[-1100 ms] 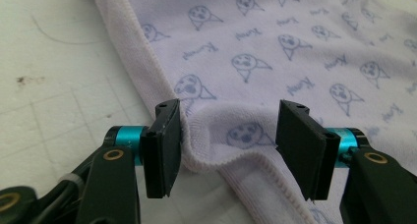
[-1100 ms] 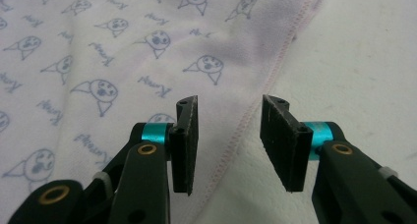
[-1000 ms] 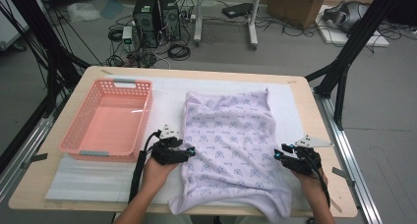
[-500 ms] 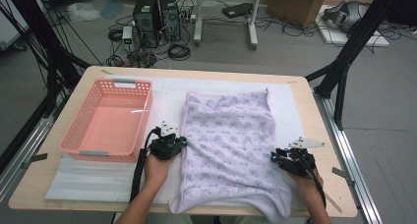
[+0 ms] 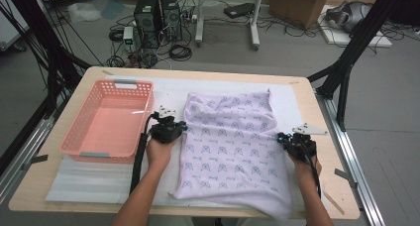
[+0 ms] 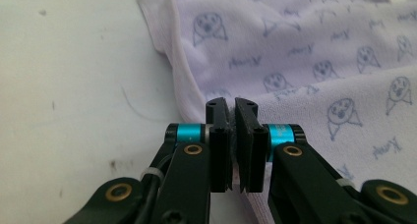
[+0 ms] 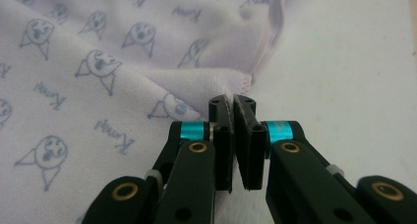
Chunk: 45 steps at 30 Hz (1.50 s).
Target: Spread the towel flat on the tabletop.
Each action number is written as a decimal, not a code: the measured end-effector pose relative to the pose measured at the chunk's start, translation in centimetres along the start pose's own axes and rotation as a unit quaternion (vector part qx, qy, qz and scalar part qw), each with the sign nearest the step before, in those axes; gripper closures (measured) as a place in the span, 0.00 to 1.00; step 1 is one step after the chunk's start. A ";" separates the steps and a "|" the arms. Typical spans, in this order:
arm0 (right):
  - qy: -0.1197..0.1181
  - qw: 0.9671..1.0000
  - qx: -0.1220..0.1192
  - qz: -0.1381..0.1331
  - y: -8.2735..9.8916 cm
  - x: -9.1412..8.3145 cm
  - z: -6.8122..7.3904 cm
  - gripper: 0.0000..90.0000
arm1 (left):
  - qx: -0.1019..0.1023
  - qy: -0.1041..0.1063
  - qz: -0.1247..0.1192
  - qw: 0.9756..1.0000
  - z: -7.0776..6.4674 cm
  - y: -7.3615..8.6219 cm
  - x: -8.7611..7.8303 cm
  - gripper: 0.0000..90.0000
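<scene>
Cables, two computer towers and a cardboard box clutter the grey floor behind the wooden table (image 5: 317, 107), which carries a white mat. On the mat lies a pale lilac cloth (image 5: 233, 141), printed all over with small blue-grey cartoon faces and script words. It is spread roughly flat right of the middle, its near end hanging over the table's front edge. A stitched hem runs along its sides, and near both grippers one layer folds over another.

How many layers each pair of jaws has caught is hard to tell, since the fabric vanishes between the black pads.

The left gripper (image 6: 231, 107) has just closed and now pinches the cloth's left hem, a sliver of fabric showing between its jaws. The right gripper (image 7: 231, 105), which has also just been closing, is clamped on the right hem.

A pink plastic basket (image 5: 106, 84) sits left of the cloth, just beside the left gripper.
</scene>
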State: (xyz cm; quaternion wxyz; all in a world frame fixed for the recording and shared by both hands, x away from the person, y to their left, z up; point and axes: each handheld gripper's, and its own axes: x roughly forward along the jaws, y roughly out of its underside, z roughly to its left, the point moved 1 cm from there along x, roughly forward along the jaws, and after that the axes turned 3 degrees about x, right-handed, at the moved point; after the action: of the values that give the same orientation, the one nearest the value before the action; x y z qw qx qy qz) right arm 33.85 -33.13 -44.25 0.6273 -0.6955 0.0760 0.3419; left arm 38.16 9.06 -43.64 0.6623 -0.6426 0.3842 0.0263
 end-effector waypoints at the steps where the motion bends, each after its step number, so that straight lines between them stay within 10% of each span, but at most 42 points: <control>1: 0.001 1.000 0.003 0.000 -0.4 0.3 -0.1 0.96 | -0.001 -0.002 -0.006 1.000 0.2 -0.2 0.2 0.94; 5: 0.013 1.000 0.015 -0.008 -1.6 1.3 -0.5 0.96 | -0.024 -0.003 -0.019 1.000 0.7 0.0 0.7 0.92; 10: 0.014 1.000 0.012 -0.002 -1.7 1.6 -0.2 0.87 | -0.003 0.033 -0.021 0.999 0.2 0.2 -0.2 0.61; 21: -0.014 0.999 0.016 -0.047 -0.5 -3.2 0.4 0.71 | 0.054 0.068 0.003 0.996 -1.9 2.6 -3.1 0.59; 32: -0.051 0.999 -0.011 0.009 3.3 -5.1 1.3 0.66 | 0.089 0.079 0.040 0.992 -4.1 5.1 -3.3 0.54; 39: -0.060 0.997 -0.012 0.041 4.1 -4.4 1.2 0.62 | 0.130 0.030 0.038 0.990 -4.7 5.3 -3.4 0.76; 45: -0.059 0.996 -0.011 0.059 4.4 -4.2 1.0 0.69 | 0.075 0.031 0.028 0.996 -2.9 4.9 -3.5 0.95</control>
State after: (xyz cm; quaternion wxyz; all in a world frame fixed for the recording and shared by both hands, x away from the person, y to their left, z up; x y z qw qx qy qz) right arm 27.95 -34.45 -45.50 0.6018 -0.6750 0.0762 0.4199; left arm 31.74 9.00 -45.50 0.6954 -0.5807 0.4233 -0.0047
